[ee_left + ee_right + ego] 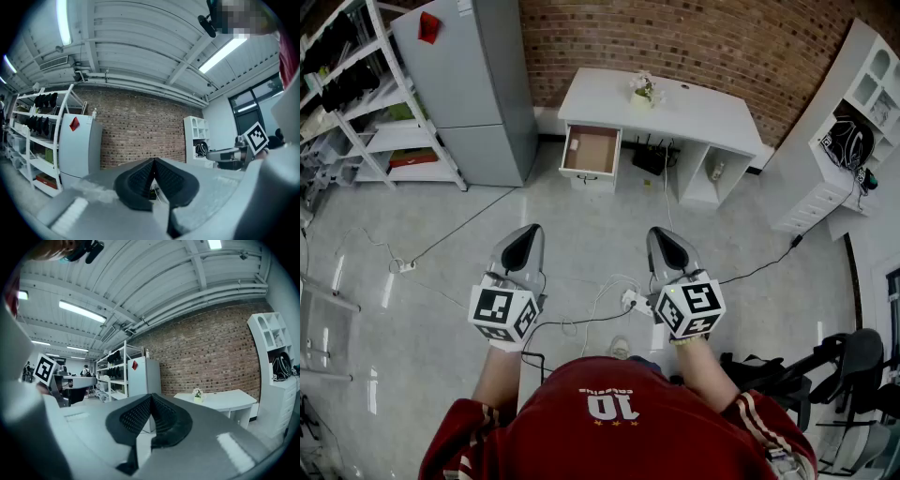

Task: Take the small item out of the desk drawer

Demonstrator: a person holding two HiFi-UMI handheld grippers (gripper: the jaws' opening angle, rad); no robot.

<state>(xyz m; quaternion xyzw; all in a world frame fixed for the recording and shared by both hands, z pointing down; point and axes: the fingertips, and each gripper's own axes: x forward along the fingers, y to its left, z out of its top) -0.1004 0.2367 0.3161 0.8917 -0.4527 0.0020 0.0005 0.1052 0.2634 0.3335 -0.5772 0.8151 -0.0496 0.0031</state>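
Note:
The white desk (694, 111) stands against the brick wall, several steps ahead of me. Its left drawer (592, 150) is pulled out, and a small pale item (574, 144) lies near the drawer's left side. My left gripper (528, 232) and right gripper (661, 234) are held side by side at waist height, far short of the desk. Both are shut with nothing between the pads. The left gripper view shows its jaws (153, 161) pressed together. In the right gripper view the jaws (151, 397) meet too, with the desk (218, 401) beyond them.
A grey cabinet (473, 84) stands left of the desk, with open shelving (356, 103) further left. A white shelf unit (839, 141) lines the right wall. A flower pot (645, 90) sits on the desk. Cables and a power strip (630, 300) lie on the floor before my feet.

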